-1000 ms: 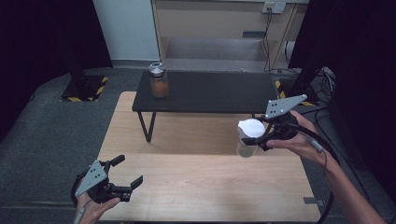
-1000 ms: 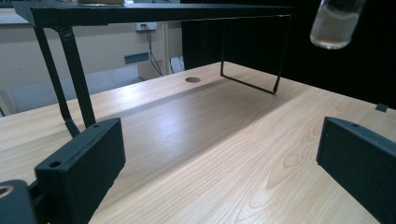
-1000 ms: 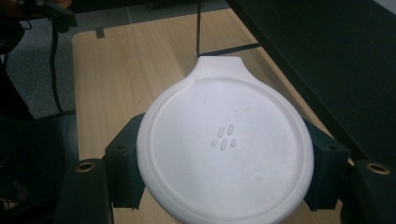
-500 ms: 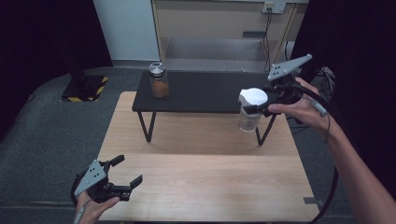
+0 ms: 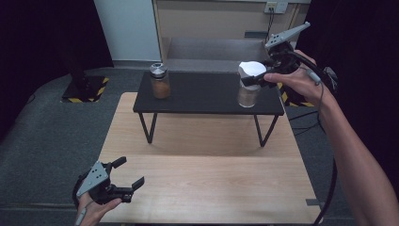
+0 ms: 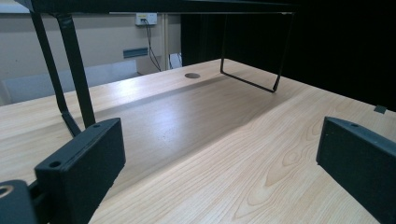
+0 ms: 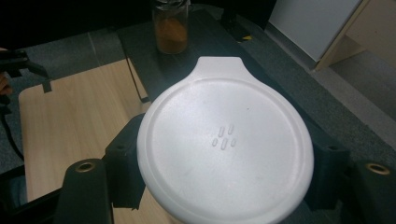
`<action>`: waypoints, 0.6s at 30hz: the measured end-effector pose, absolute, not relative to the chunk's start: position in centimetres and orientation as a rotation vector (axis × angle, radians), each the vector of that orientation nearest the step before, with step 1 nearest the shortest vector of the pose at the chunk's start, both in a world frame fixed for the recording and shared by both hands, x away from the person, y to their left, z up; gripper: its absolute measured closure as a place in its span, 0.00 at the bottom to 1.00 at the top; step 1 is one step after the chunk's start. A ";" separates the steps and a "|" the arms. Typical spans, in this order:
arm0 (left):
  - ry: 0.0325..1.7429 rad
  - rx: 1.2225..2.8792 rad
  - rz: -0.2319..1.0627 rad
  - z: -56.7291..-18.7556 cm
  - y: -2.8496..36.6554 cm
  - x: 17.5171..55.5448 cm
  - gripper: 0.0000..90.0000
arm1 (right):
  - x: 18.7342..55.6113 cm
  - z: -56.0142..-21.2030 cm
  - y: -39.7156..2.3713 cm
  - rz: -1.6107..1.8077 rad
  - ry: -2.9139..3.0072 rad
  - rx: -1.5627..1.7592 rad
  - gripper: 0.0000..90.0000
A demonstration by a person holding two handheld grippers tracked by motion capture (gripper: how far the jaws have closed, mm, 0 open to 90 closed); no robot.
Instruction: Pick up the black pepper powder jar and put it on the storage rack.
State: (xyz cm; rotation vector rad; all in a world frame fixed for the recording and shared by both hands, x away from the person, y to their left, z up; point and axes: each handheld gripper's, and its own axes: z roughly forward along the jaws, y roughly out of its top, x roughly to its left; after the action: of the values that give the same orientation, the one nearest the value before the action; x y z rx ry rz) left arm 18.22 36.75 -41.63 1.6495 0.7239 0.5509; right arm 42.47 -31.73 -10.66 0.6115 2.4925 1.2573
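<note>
Pale wood forms the top of a large table (image 5: pixel 202 188) that fills the lower half of the high view, standing on grey carpet; on its far part stands a low black shelf (image 5: pixel 207 96) with thin bent metal legs, its dark top running left to right above the wood; on the left end of that shelf stands a glass jar (image 5: pixel 160 81) with a metal screw lid and orange-brown powder inside, upright and well apart from everything else; at the right end of the shelf a person's right forearm reaches in from the lower right, and the right gripper (image 5: pixel 258 78) is clamped across a clear jar with a white lid (image 5: pixel 249 84), its black jaws pressing the jar just under the lid from either side; the jar hangs upright over the shelf's right end, and whether its base touches the shelf top cannot be told; in the right gripper view the round white lid (image 7: pixel 224 154) with its small tab fills the space between the two jaws, the powder jar farther off beyond it; at the table's near left corner the left gripper (image 5: pixel 128 173) rests low in the person's hand, jaws spread wide apart with nothing between them.
</note>
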 end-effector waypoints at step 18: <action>0.718 1.654 0.551 -41.6 36.8 18.3 0.00 | 46.3 -12.6 -30.3 1.228 2.343 0.863 0.35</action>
State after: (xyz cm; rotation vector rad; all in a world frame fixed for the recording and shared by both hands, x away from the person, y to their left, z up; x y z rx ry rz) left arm 18.32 36.78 -41.61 1.6536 0.7179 0.5508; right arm 46.29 -30.28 -12.59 0.8629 2.3431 1.2284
